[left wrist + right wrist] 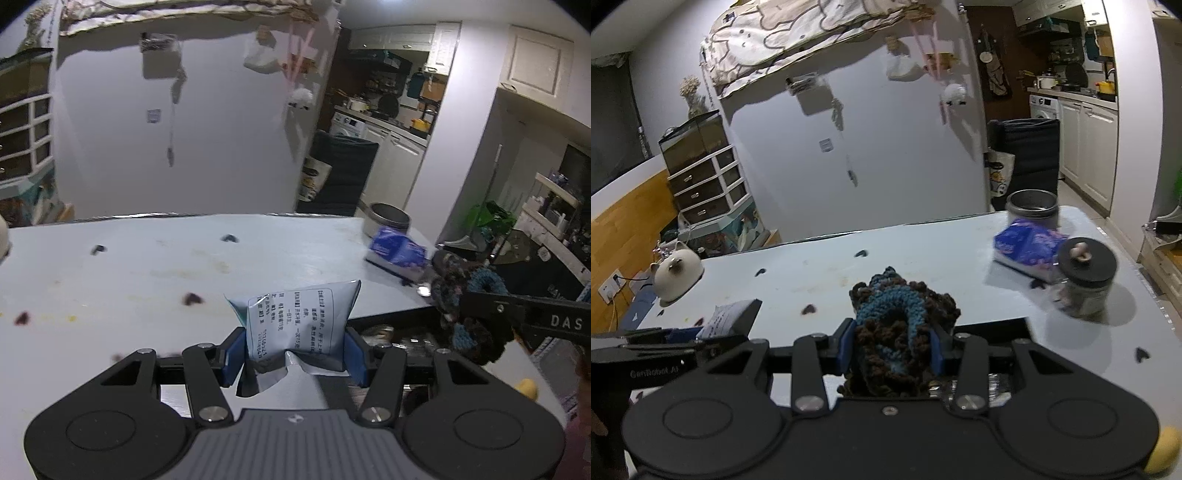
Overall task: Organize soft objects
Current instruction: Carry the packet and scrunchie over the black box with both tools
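Two hand-held grippers each carry one soft item above the near edge of a pale blue table (pixel 923 254). Far left on the table sits a white cat-shaped ceramic pot (pixel 676 275). Next, the left gripper (pixel 295 354) pinches a small white foil sachet printed with black text (pixel 299 321) by its lower end; the sachet stands roughly upright, its long axis running away from the camera, its top corner pointing up and right. To its right, the right gripper (pixel 890 350) is closed on a bunched blue-and-brown crocheted piece (pixel 897 332), which bulges up and forward beyond the fingers; it looks too crumpled to give a clear long axis. Farther right lie a blue-and-purple soft tissue pack (pixel 1027 251), a grey metal tin (pixel 1032 208) behind it, and a glass jar with a black lid (pixel 1086 277). Judging by this, organizing is midway: both held items are not yet set down, and the tissue pack lies apart, seemingly unsorted.
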`<move>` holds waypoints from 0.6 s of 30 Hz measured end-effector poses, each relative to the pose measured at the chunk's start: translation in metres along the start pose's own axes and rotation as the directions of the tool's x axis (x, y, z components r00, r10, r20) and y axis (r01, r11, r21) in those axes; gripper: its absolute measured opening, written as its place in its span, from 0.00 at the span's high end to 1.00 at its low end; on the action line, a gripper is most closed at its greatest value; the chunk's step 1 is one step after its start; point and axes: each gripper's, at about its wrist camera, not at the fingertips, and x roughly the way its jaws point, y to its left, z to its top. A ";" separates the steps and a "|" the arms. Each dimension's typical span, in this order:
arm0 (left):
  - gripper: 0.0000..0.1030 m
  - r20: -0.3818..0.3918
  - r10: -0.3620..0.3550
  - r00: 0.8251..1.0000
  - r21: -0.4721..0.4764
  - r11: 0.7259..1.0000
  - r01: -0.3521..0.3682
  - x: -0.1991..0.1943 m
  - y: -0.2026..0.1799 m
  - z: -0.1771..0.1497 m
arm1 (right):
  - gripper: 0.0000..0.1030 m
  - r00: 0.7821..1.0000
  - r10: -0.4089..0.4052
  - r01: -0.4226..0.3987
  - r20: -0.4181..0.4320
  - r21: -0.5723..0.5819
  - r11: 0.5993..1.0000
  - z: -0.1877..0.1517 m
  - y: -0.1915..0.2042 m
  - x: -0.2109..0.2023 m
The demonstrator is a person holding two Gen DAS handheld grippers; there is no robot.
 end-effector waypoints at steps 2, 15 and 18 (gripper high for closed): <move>0.46 -0.017 -0.023 1.000 -0.002 1.000 0.023 0.008 -0.016 -0.002 | 0.60 1.000 0.000 0.000 0.000 0.000 1.000 0.001 -0.013 -0.002; 0.45 -0.145 -0.075 0.987 0.060 0.995 0.085 0.066 -0.077 -0.014 | 0.60 0.999 0.018 -0.018 -0.049 0.005 1.000 -0.002 -0.085 0.008; 0.45 -0.176 -0.112 0.978 0.141 0.980 0.137 0.076 -0.081 -0.014 | 0.60 0.997 0.029 -0.028 -0.071 0.012 1.000 -0.004 -0.093 0.018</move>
